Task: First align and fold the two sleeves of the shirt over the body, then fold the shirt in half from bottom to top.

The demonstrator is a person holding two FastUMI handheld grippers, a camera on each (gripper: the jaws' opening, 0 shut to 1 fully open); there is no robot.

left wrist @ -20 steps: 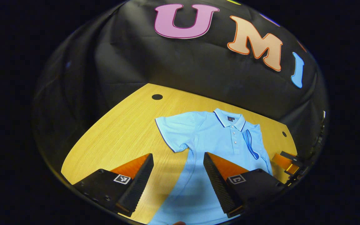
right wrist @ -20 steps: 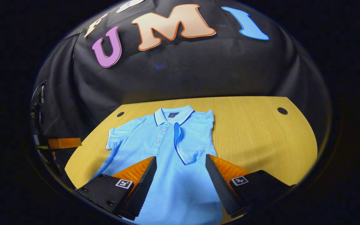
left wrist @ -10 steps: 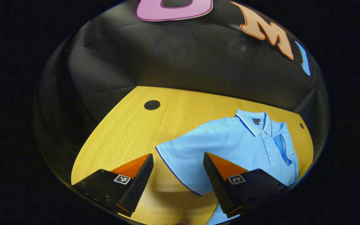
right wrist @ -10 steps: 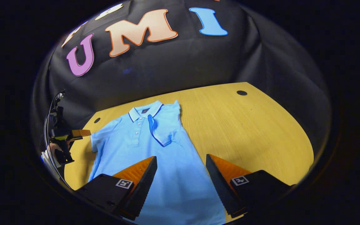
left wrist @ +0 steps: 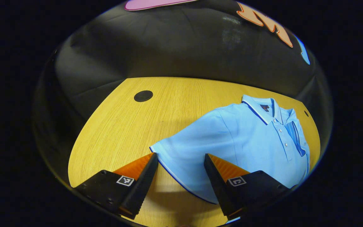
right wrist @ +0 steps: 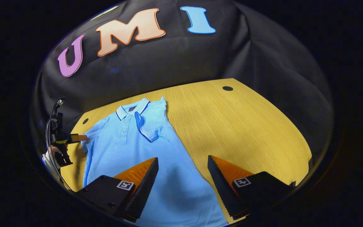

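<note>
A light blue polo shirt (left wrist: 250, 142) lies flat, collar away from me, on the yellow wooden table (left wrist: 121, 126). One sleeve (right wrist: 150, 127) is folded over the chest. The other sleeve (left wrist: 184, 157) is spread flat on the table. My left gripper (left wrist: 180, 157) is open just above that sleeve's dark-trimmed hem, one finger on either side of it. My right gripper (right wrist: 182, 159) is open above the shirt's lower body (right wrist: 175, 189), near its side edge. In the right gripper view the left gripper (right wrist: 74, 138) and the hand (right wrist: 53, 152) holding it sit at the shirt's far side.
Round dark holes mark the table top (left wrist: 143, 96) (right wrist: 227, 88) (right wrist: 85, 121). The black cloth wall (left wrist: 169, 47) rises right behind the table's back edge. Bare wood stretches beside the shirt (right wrist: 247, 126).
My left gripper has swung from over the shirt's body to the spread sleeve and come down close to its hem. The right gripper has pulled back toward the shirt's lower edge. Both stayed open.
</note>
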